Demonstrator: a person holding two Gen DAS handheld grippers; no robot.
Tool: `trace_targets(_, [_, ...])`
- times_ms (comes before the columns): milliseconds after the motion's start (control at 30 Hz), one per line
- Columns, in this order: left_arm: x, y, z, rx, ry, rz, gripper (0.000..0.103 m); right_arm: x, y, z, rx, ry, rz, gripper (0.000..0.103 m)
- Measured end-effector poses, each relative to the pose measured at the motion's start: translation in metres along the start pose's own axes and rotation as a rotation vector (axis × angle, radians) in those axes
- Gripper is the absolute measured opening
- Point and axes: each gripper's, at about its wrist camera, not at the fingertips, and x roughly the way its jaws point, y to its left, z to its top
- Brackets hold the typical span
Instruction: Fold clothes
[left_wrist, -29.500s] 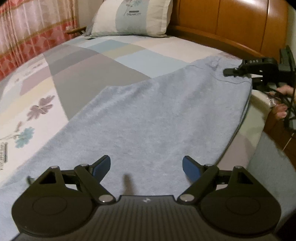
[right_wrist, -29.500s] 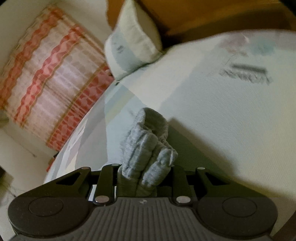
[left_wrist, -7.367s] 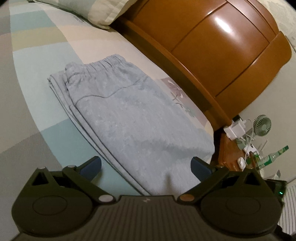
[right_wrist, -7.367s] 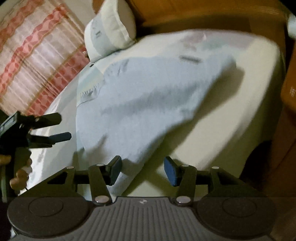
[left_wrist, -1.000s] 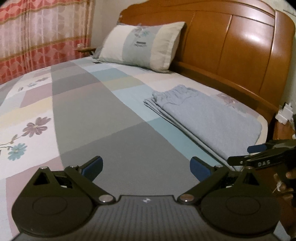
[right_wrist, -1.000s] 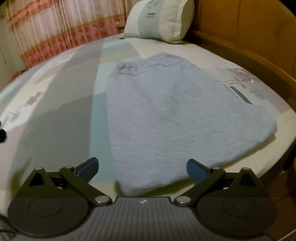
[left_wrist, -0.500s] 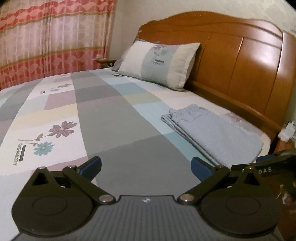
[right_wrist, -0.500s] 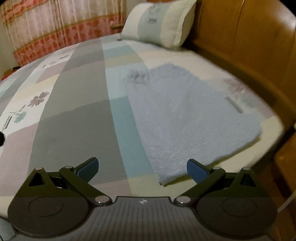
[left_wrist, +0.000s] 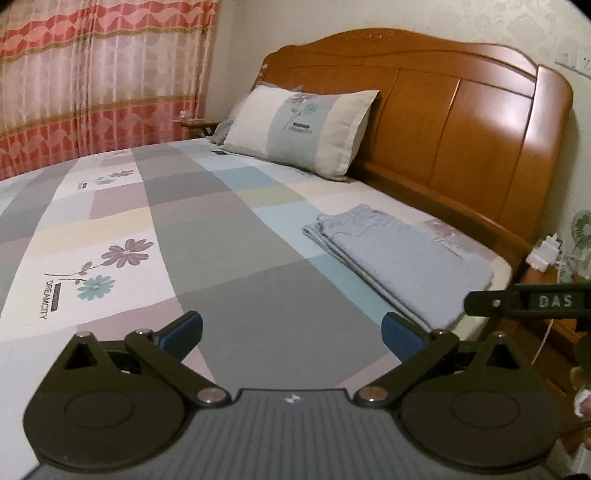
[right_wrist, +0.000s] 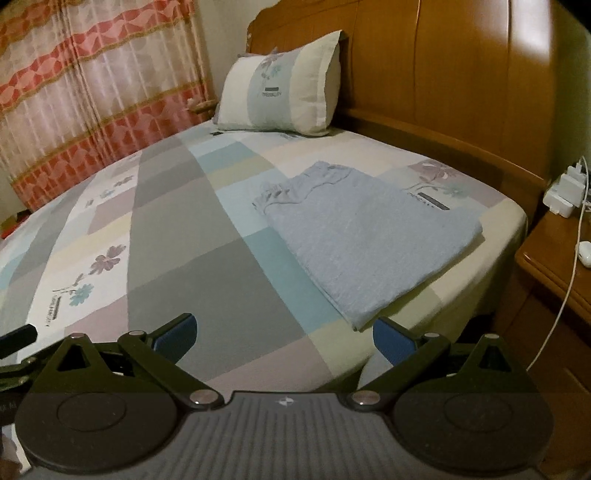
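Blue folded trousers (right_wrist: 369, 236) now lie farther from both open hand-held grippers.

Materials as I see them from the wrist cameras:
- Folded trousers (left_wrist: 406, 254), near the bed's right edge: soft pale-blue cloth, matt, slightly fuzzy.
- Bedsheet (left_wrist: 207, 229): smooth printed cloth, matt.
- Pillow (left_wrist: 299, 127): smooth printed cloth.
- Headboard (left_wrist: 461, 122): varnished wood, glossy with light glare.
- Curtain (left_wrist: 92, 81): thin, sheer fabric.
- Nightstand (right_wrist: 550, 258): polished wood.
- My left gripper (left_wrist: 291, 334) and right gripper (right_wrist: 284, 334): matt black plastic, blue pads (left_wrist: 400, 336), shiny metal pins.
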Motion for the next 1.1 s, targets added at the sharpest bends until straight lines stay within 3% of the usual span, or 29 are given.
trace_targets(400, [0.009,-0.031,-0.005,0.003,0.065,0.079,0.102,-0.004,-0.019,-0.009,-0.001,-0.030,0.029,0.103])
trace_targets(800, [0.010,-0.052,-0.022,-0.015,0.127,0.060,0.102,-0.017,-0.038,-0.022,-0.040,-0.046,0.082,0.103])
trace_targets(1100, [0.001,-0.058,-0.031,-0.022,0.123,0.083,0.102,-0.021,-0.041,-0.031,-0.050,-0.036,0.101,0.103])
